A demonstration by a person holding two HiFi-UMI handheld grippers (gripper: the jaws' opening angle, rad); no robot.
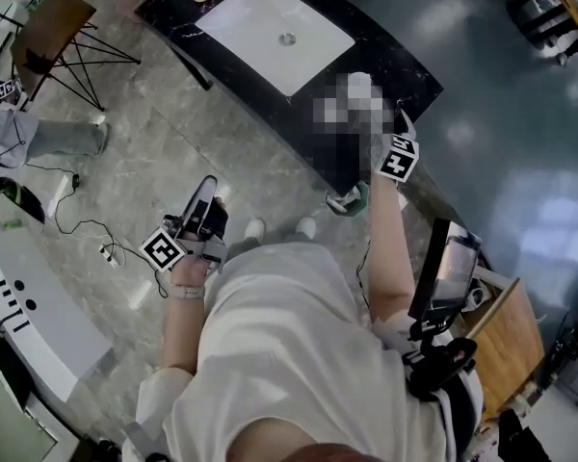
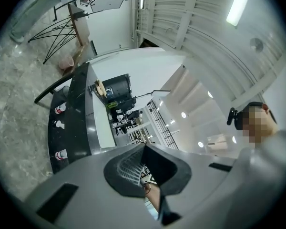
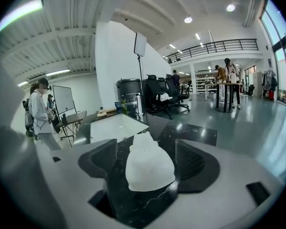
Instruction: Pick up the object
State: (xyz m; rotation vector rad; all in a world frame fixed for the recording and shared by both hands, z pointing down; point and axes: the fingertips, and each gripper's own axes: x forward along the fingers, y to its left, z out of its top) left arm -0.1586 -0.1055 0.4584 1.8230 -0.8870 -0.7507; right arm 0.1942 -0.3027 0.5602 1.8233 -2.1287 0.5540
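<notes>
The right claw is held wide open, low over the black tabletop. The white figurine is seen standing upright on the tabletop between the jaws, with a gap on each side. A white basin is set beyond the claw. The left claw is pressed shut on nothing.

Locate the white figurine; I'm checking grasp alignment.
In the right gripper view, the white figurine sits on the black counter, between the open jaws of the right gripper.
</notes>
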